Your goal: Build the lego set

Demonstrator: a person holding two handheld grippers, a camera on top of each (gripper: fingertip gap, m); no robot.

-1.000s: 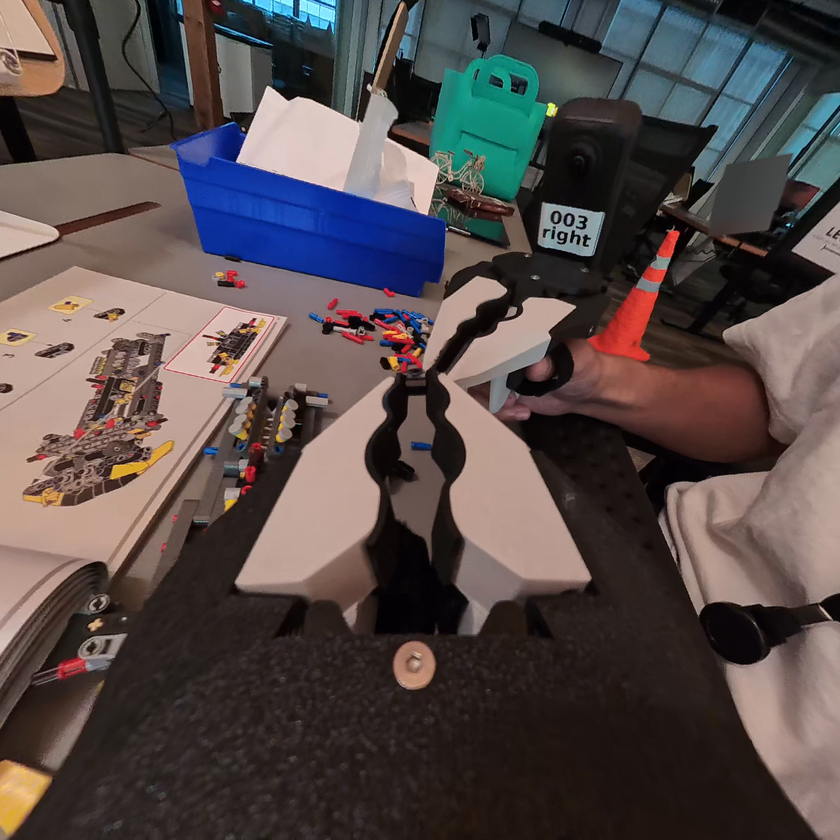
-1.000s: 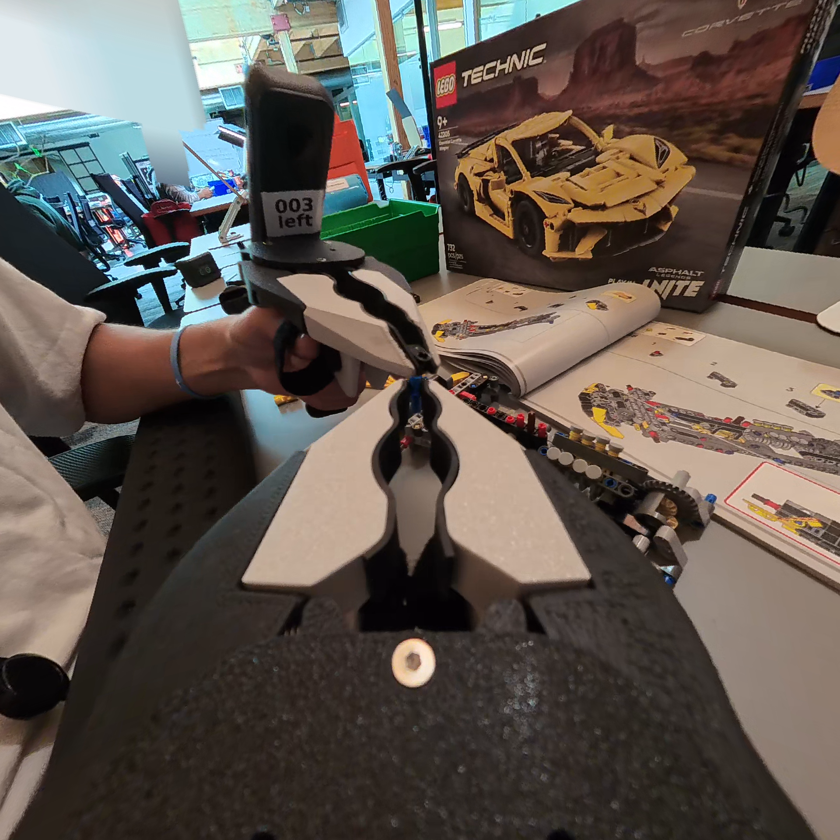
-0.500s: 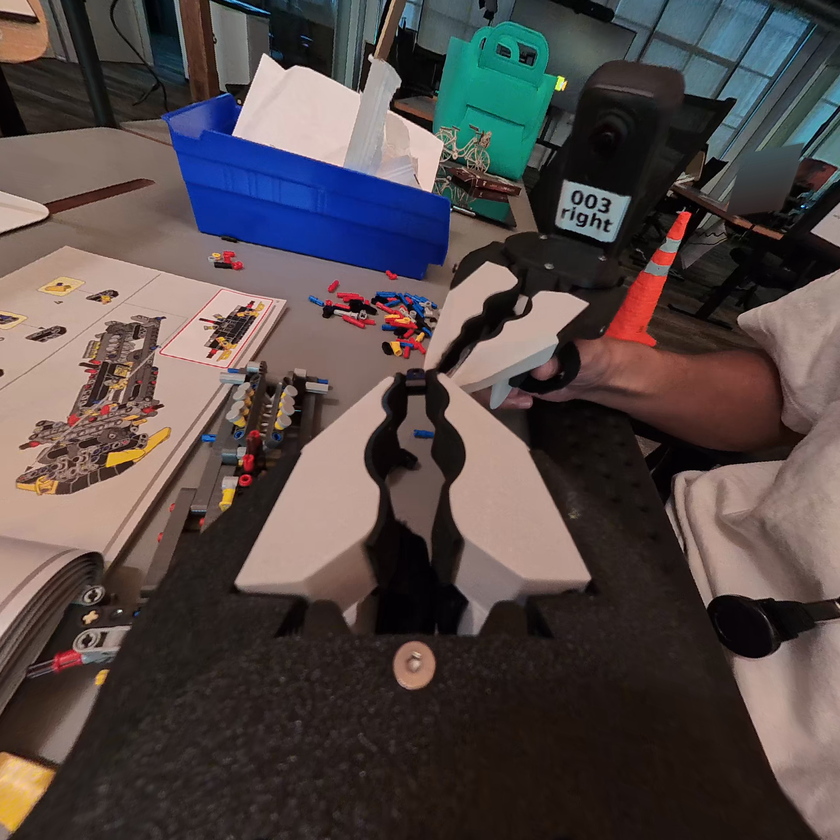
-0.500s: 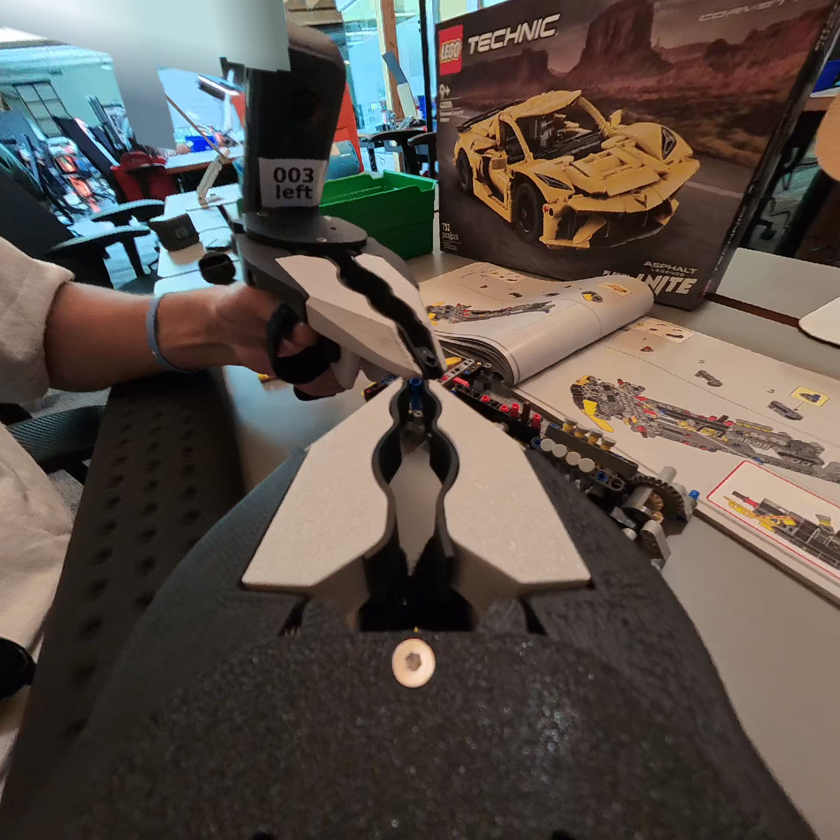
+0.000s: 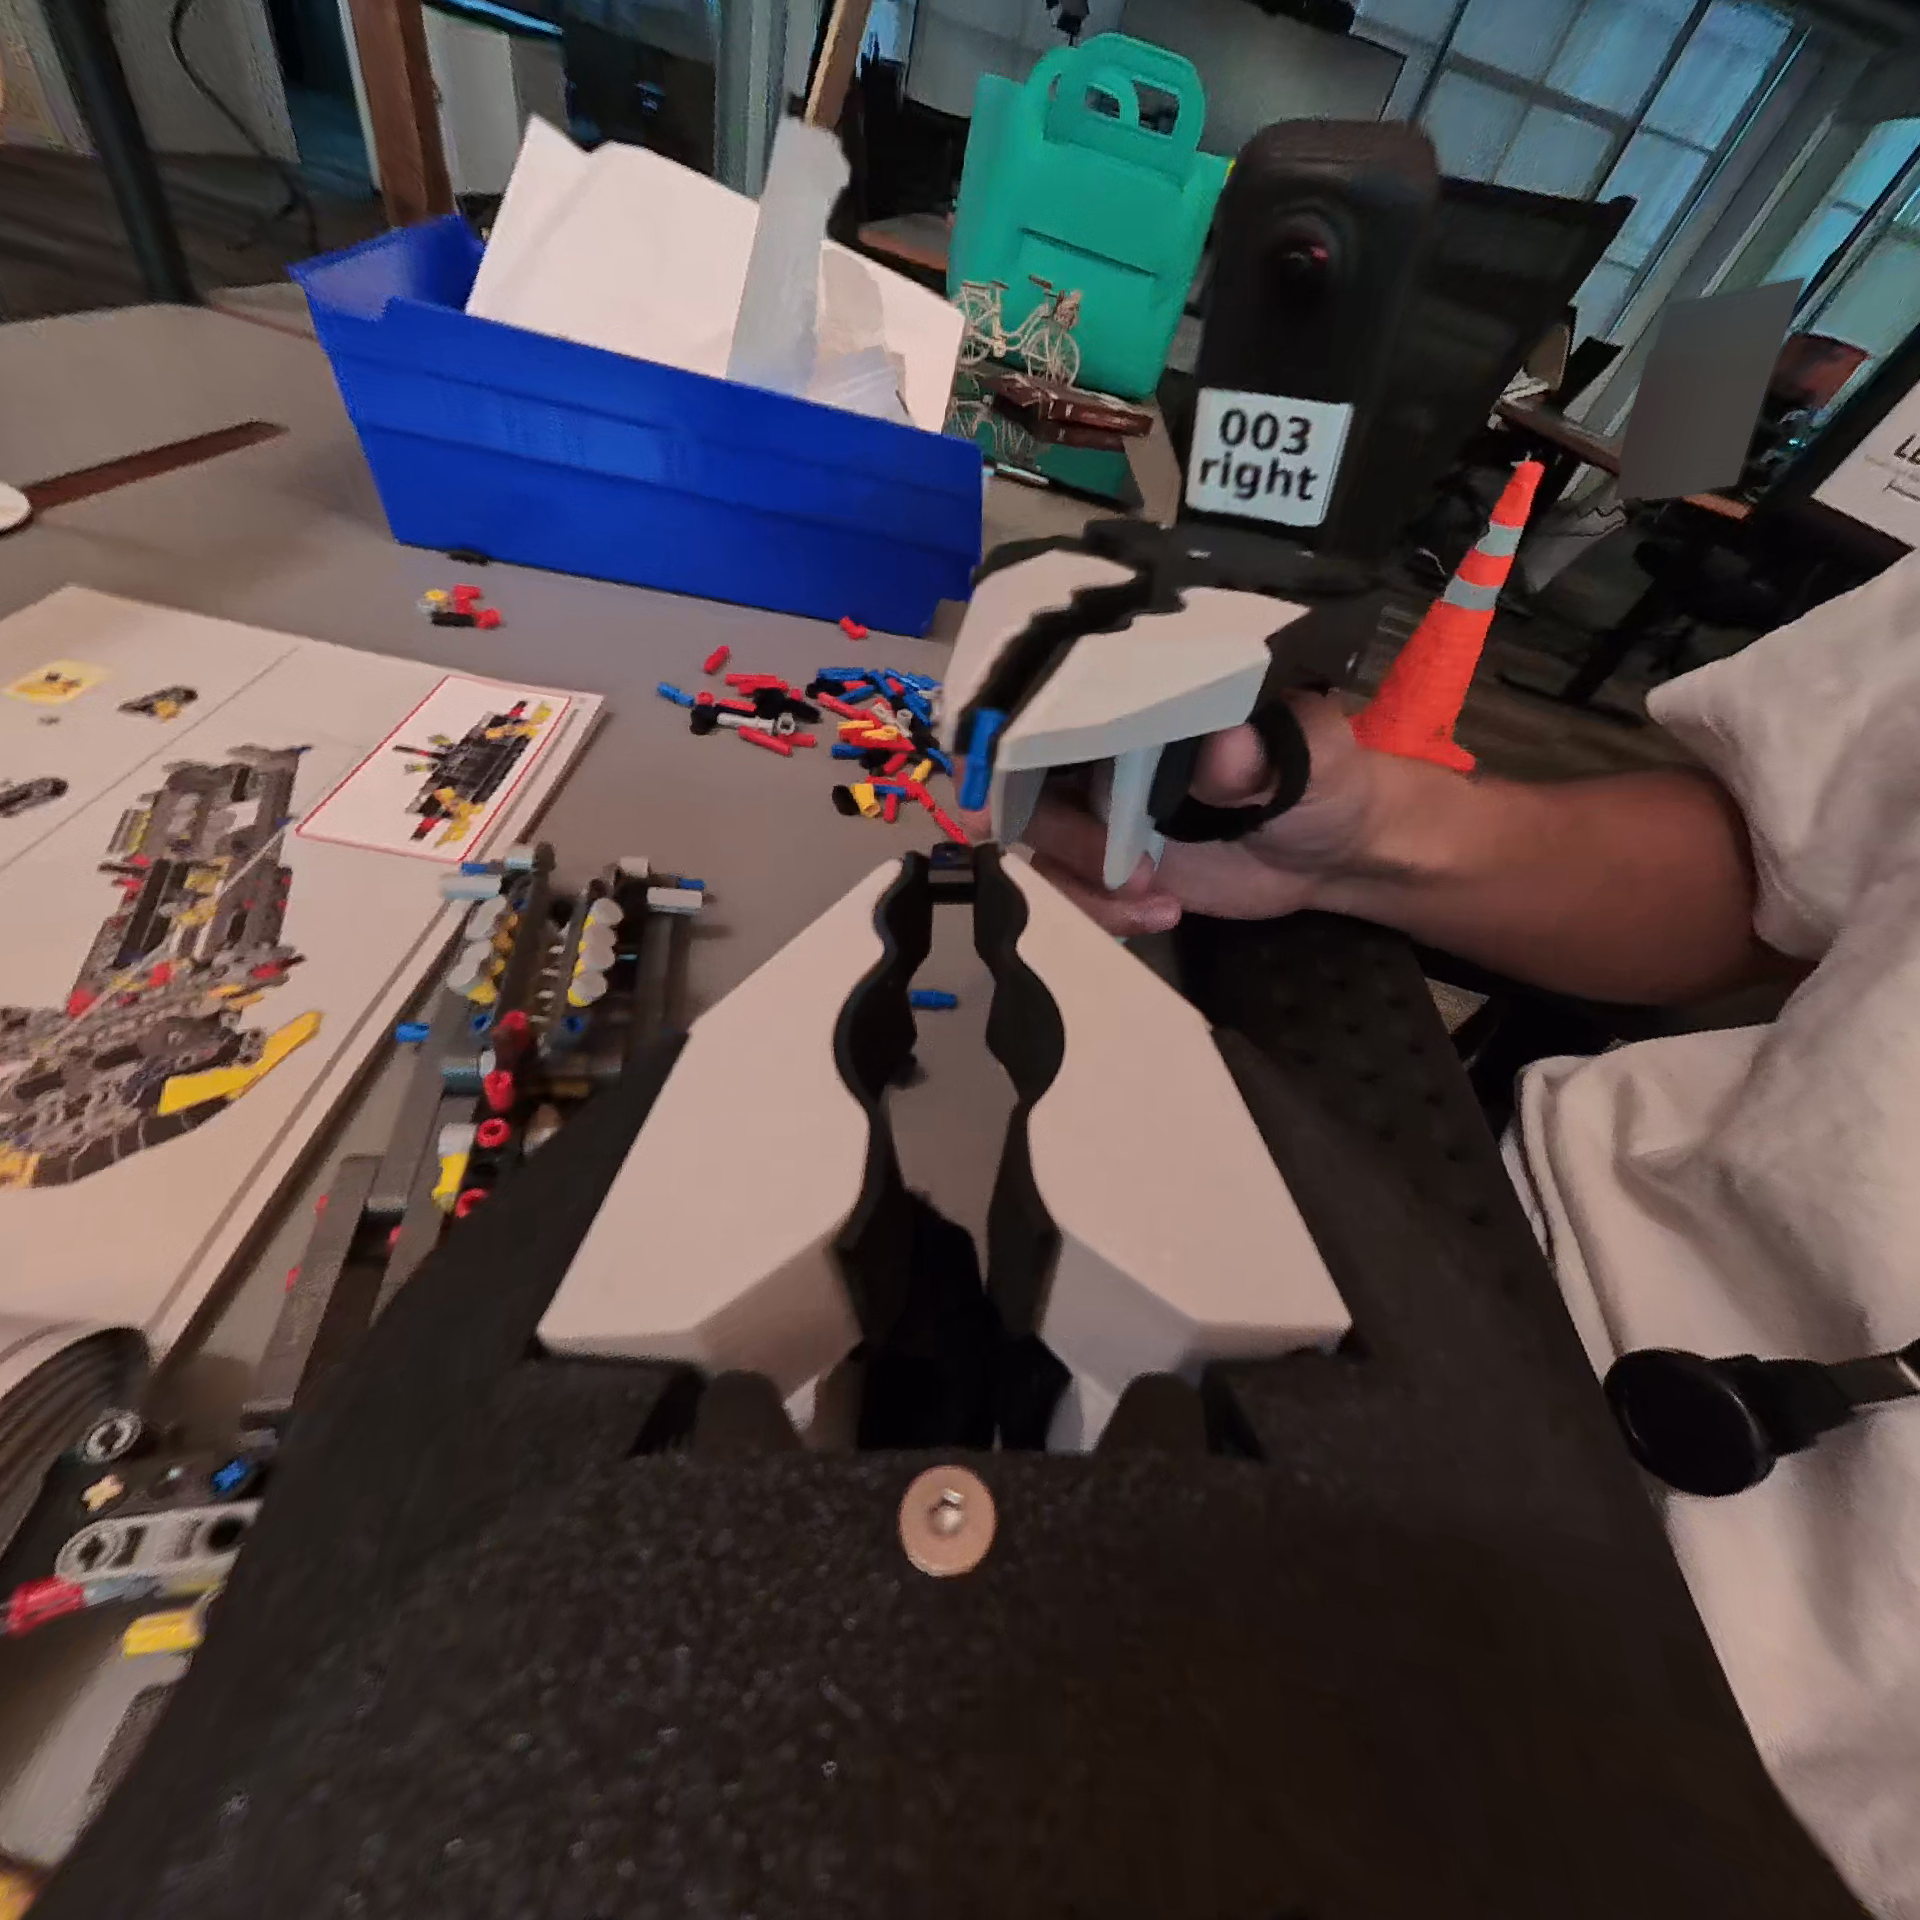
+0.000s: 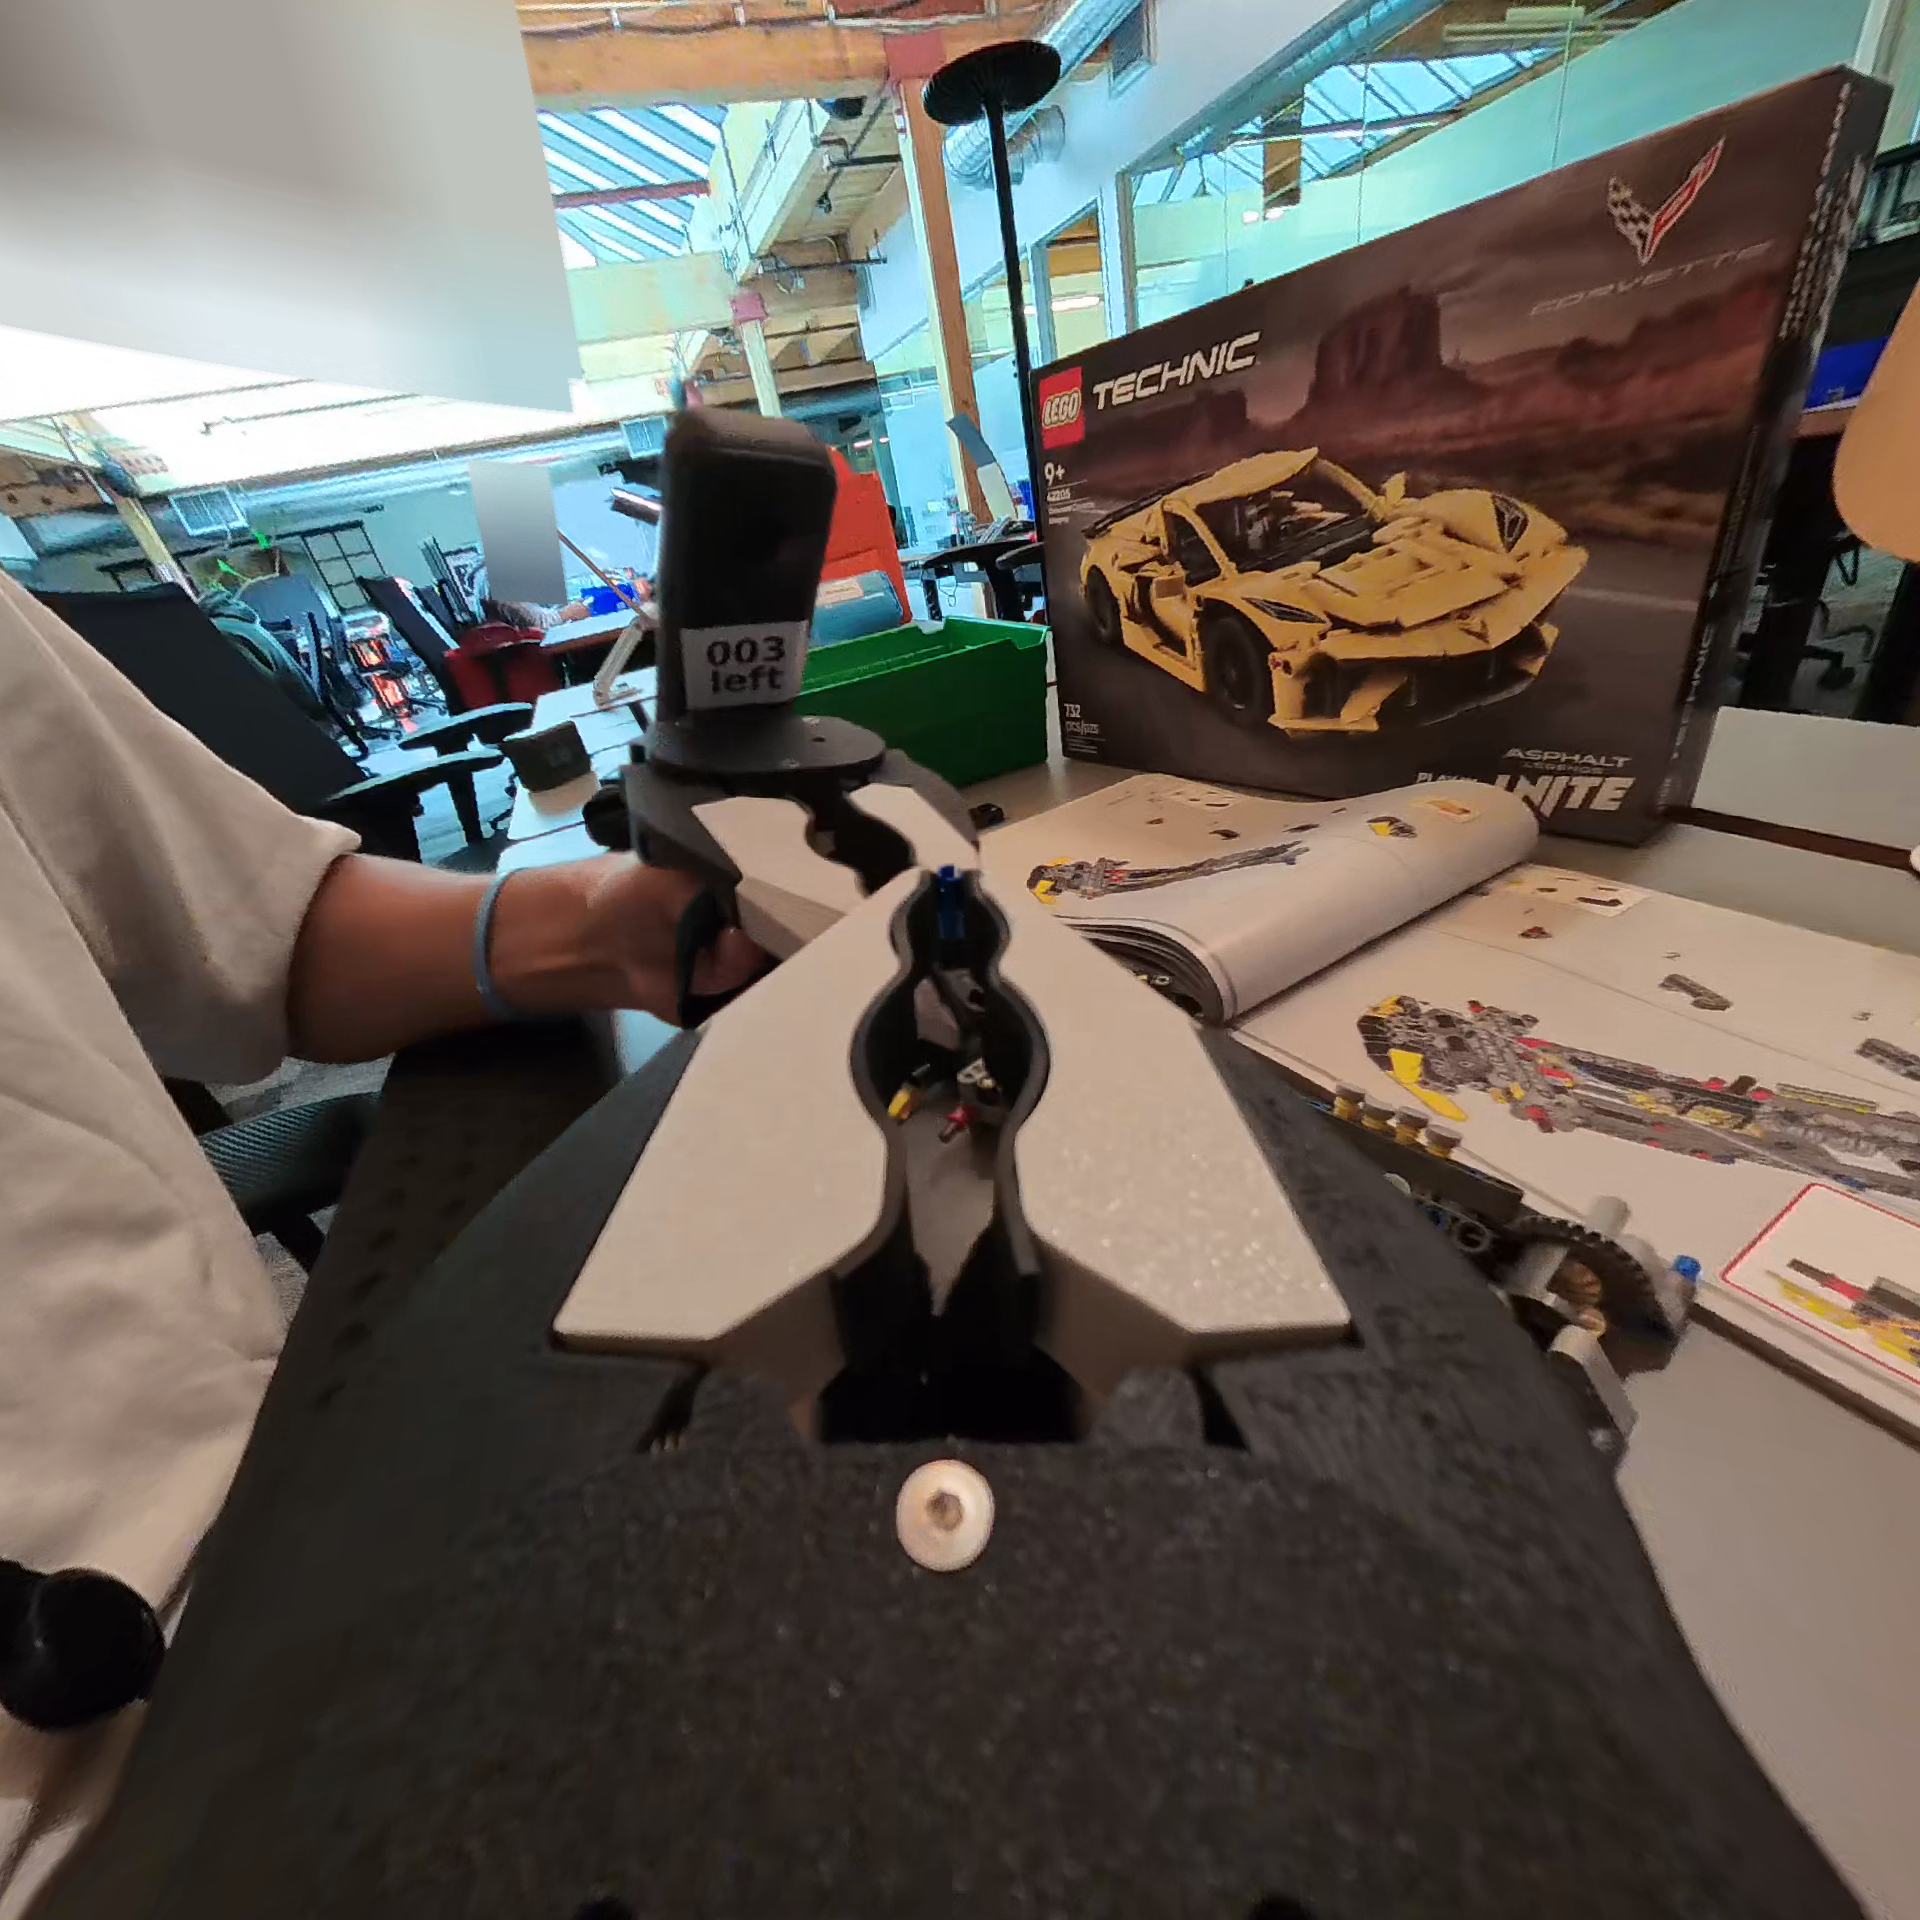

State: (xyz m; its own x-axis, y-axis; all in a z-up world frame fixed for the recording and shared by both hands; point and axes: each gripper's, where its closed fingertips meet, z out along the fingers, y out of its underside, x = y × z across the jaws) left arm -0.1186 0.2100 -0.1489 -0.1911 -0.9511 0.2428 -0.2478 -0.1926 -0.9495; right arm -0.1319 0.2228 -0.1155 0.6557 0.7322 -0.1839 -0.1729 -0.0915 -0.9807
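My left gripper (image 5: 951,871) is shut on a small dark piece (image 5: 951,860) at its tips, held above the grey table. My right gripper (image 6: 945,883) is shut on a blue pin (image 6: 945,902). In the left wrist view the right gripper (image 5: 985,727) hangs just above and beyond my left tips, with the blue pin (image 5: 975,774) sticking down from it. The partly built chassis (image 5: 551,987) lies beside the open instruction booklet (image 5: 208,883). Both also show in the right wrist view: the chassis (image 6: 1507,1226) and the booklet (image 6: 1558,1049). The left gripper's fingers (image 6: 790,852) sit behind my right tips.
A pile of loose red, blue and yellow pins (image 5: 852,727) lies in front of a blue bin (image 5: 644,468) with paper in it. The set's box (image 6: 1403,520) and a green bin (image 6: 935,686) stand at the back. An orange cone (image 5: 1444,665) stands off the table's edge. My two grippers' fingertips are within a few centimetres of each other.
The two grippers' tips met a second ago. The right gripper has since lifted up and away from the left tips, with the blue pin now showing in it.
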